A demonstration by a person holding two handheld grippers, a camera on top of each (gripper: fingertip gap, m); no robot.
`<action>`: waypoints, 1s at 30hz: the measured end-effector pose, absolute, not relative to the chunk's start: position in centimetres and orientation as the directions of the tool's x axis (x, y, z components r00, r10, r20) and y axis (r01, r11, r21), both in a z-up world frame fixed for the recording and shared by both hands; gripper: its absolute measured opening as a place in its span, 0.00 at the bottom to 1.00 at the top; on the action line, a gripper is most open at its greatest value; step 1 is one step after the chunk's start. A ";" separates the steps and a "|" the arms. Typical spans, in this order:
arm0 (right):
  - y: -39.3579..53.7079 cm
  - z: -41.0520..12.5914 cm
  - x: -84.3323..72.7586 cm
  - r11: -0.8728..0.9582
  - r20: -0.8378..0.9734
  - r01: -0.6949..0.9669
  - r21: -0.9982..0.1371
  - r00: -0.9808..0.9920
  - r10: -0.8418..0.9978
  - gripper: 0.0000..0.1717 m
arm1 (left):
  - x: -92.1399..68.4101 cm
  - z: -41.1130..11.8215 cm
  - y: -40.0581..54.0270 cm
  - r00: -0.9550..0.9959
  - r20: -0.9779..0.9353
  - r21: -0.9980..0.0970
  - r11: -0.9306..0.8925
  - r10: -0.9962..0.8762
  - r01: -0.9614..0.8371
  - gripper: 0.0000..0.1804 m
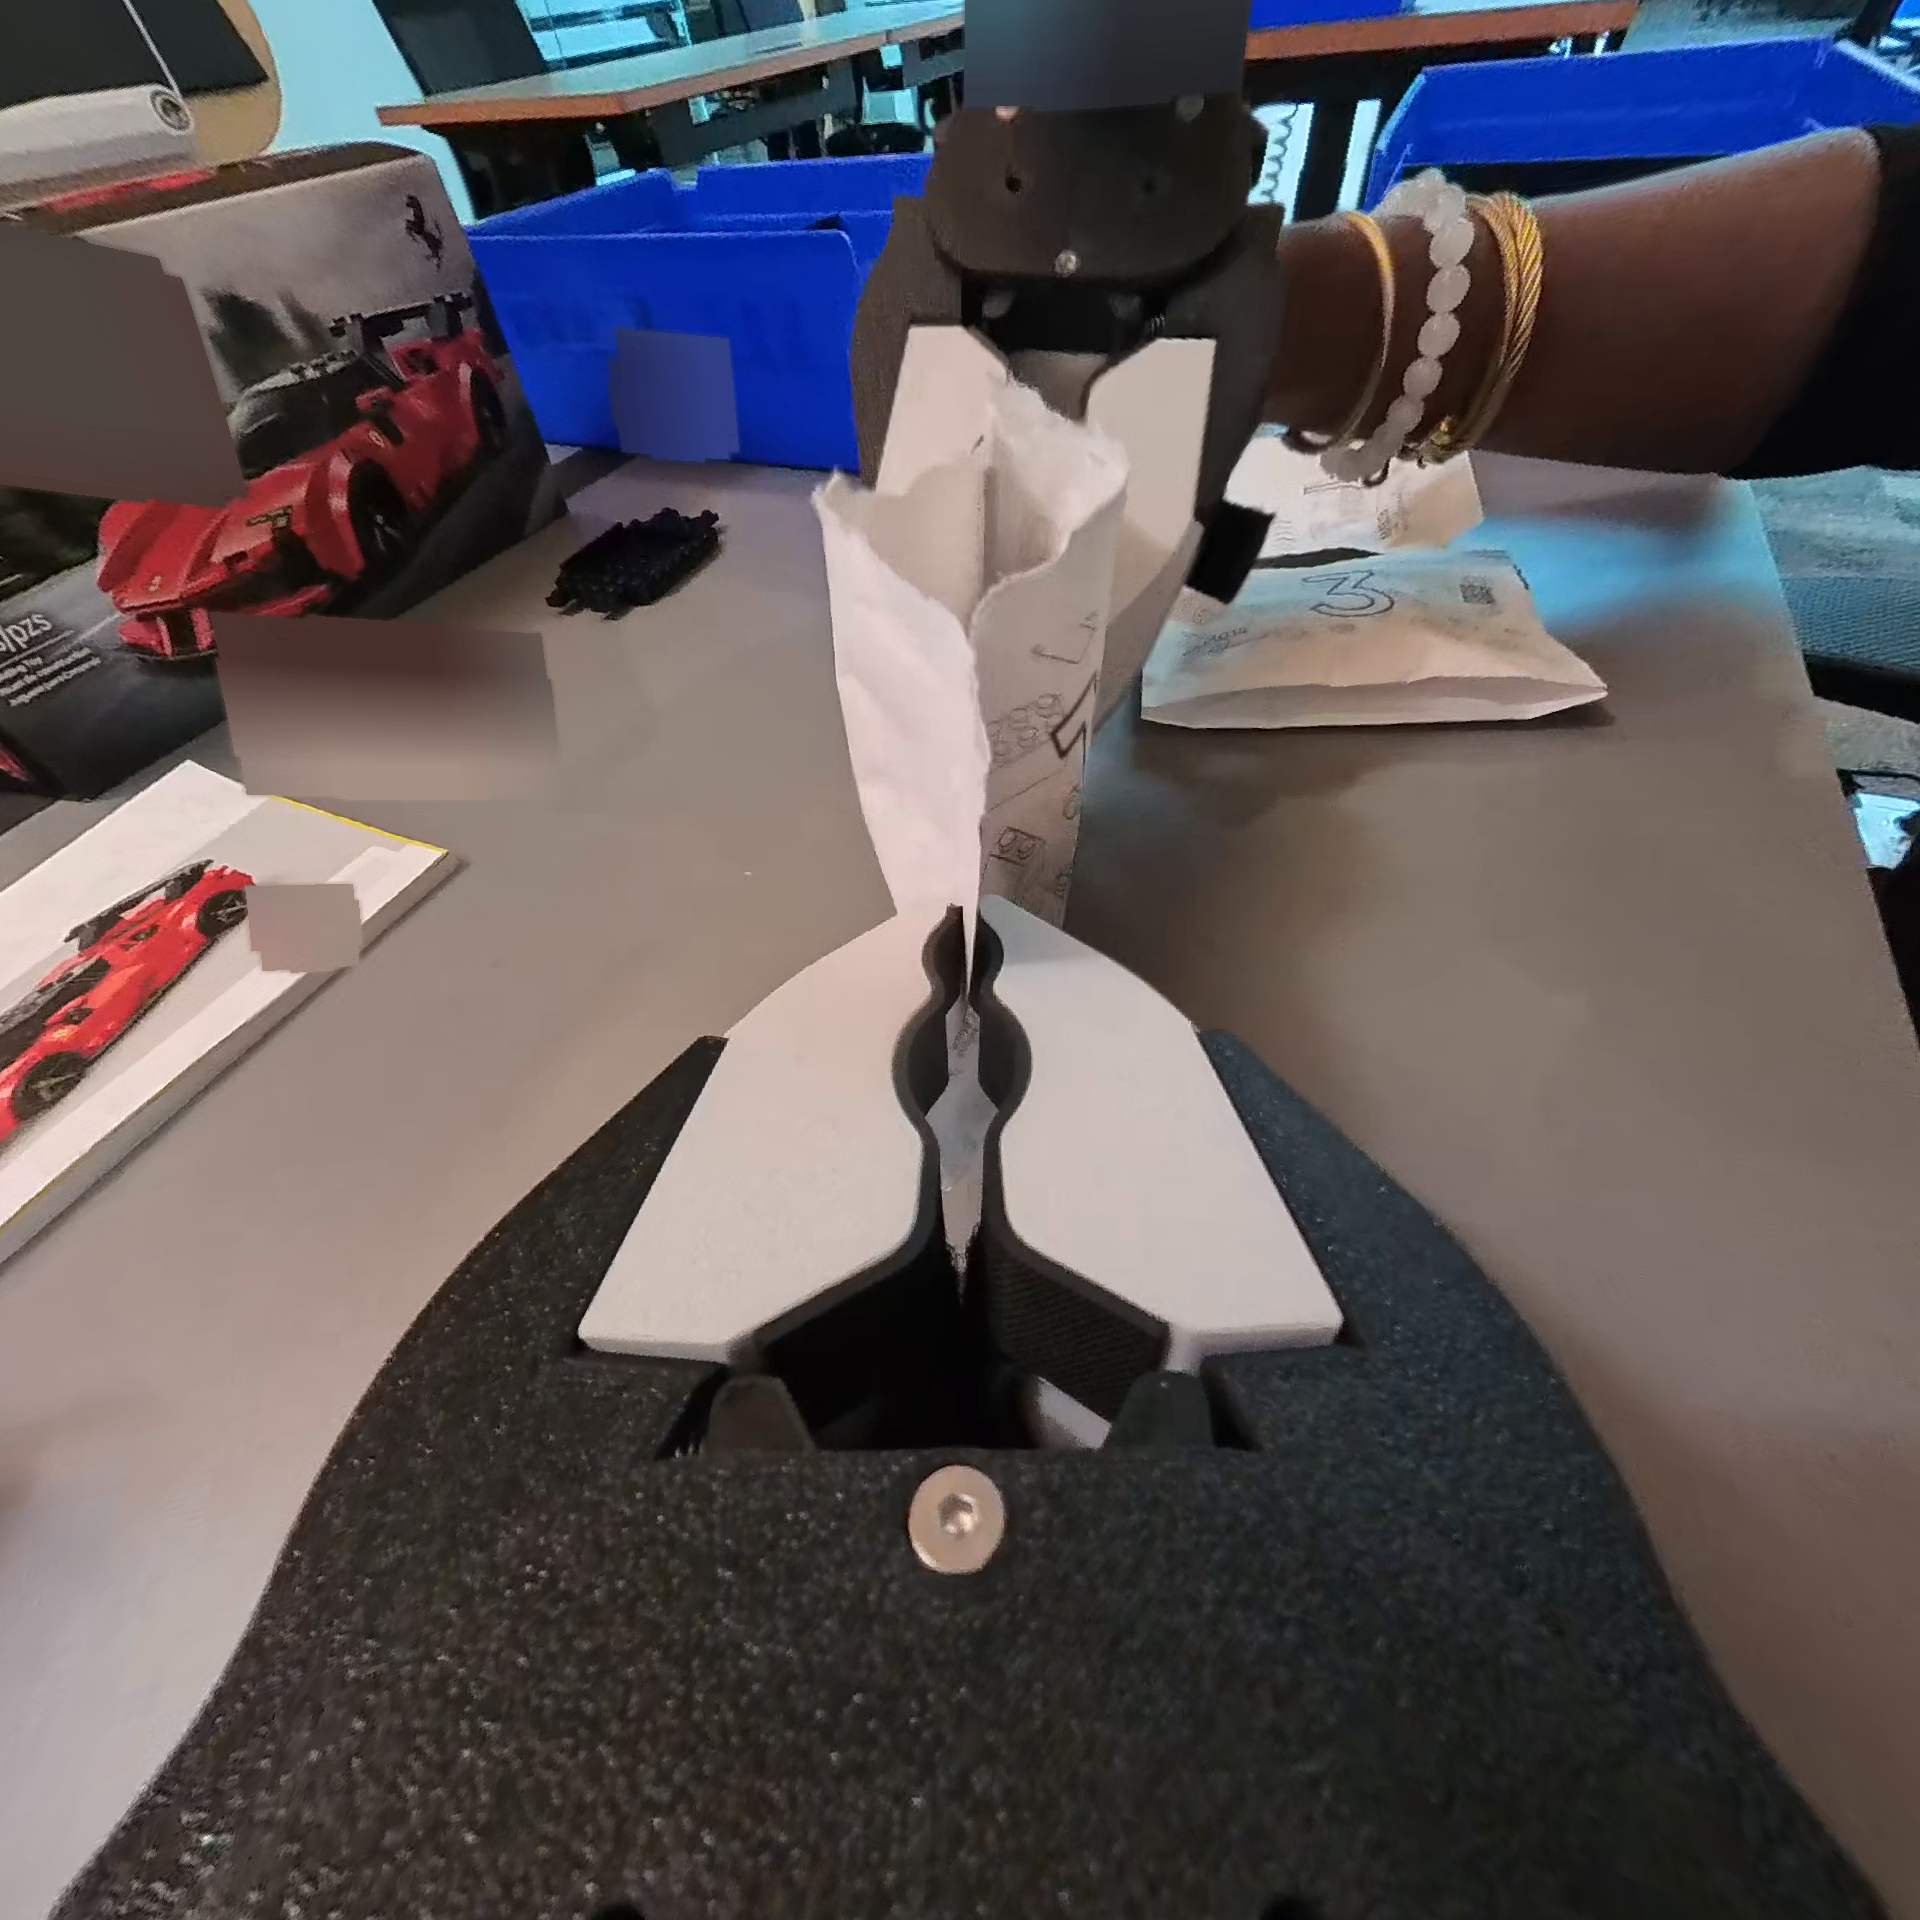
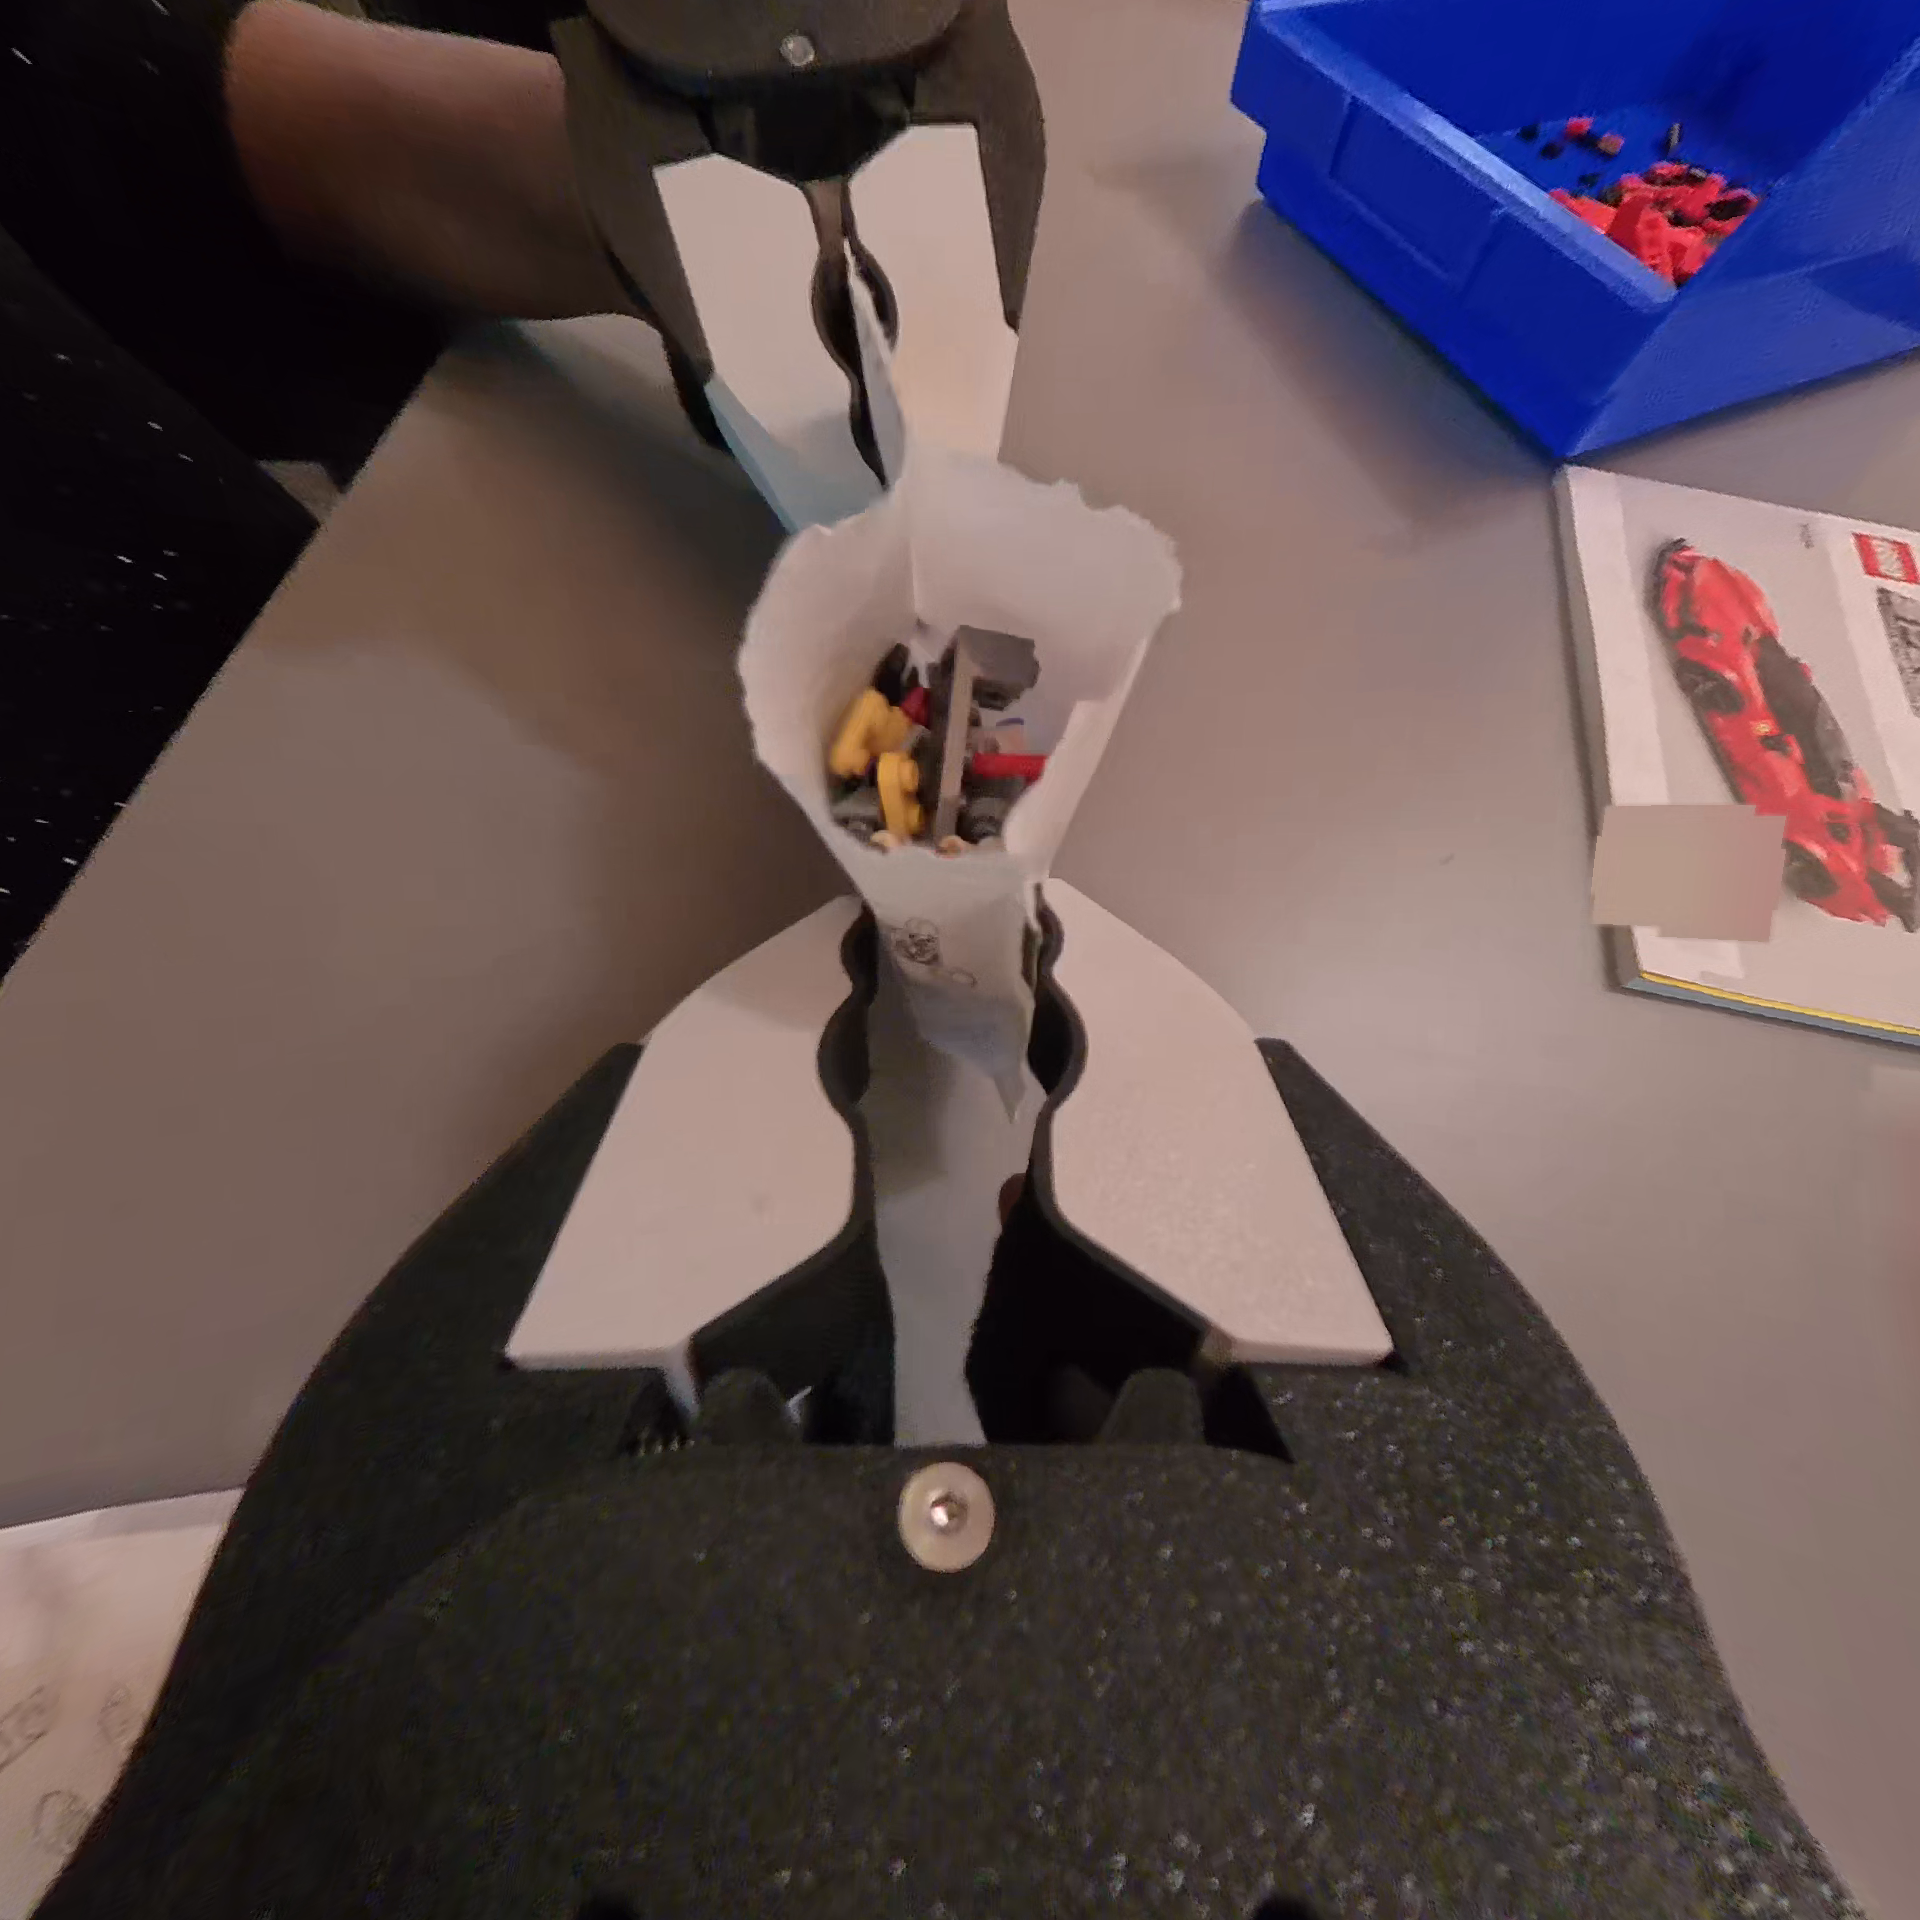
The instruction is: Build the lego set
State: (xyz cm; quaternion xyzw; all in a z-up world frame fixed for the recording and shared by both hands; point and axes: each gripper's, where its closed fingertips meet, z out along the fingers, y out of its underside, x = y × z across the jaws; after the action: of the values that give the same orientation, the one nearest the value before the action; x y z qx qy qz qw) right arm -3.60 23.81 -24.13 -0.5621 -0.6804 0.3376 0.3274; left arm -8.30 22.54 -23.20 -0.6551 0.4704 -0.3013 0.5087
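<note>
Paper bag (image 2: 966,665) hangs stretched between both grippers above grey table (image 1: 1351,1039), long axis running gripper to gripper. Left gripper (image 1: 966,935) fully closed, pinching thin edge of bag. Right gripper (image 2: 951,935) closed partway on bunched paper at opp. side, pads pressing it. Bag white w/ printed brick drawings, torn mouth open, small yellow, red, grey bricks (image 2: 914,748) inside. Blue bin (image 2: 1558,260) & booklet (image 2: 1745,748) off to right gripper's right, well apart.
</note>
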 end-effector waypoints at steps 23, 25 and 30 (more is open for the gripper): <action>20.0 -14.8 -3.2 0.102 0.106 -0.029 -0.994 -0.172 0.979 0.21 | -5.2 -13.0 19.6 0.347 -0.332 -0.926 0.373 -0.877 0.055 0.00; 19.8 -14.0 -2.9 0.115 0.126 -0.079 -0.990 -0.150 0.981 0.19 | -4.7 -12.5 19.4 0.340 -0.329 -0.925 0.373 -0.881 0.070 0.00; 19.6 -12.8 -2.0 0.083 0.099 -0.155 -0.984 -0.104 0.990 0.22 | -3.6 -12.2 19.5 0.315 -0.298 -0.940 0.335 -0.901 0.068 0.00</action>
State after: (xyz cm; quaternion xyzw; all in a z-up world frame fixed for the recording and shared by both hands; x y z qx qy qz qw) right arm -2.02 19.58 -12.77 -0.4089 -0.5103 0.5399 0.5300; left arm -3.60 19.49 -12.17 -0.4510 0.4619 -0.3594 0.6738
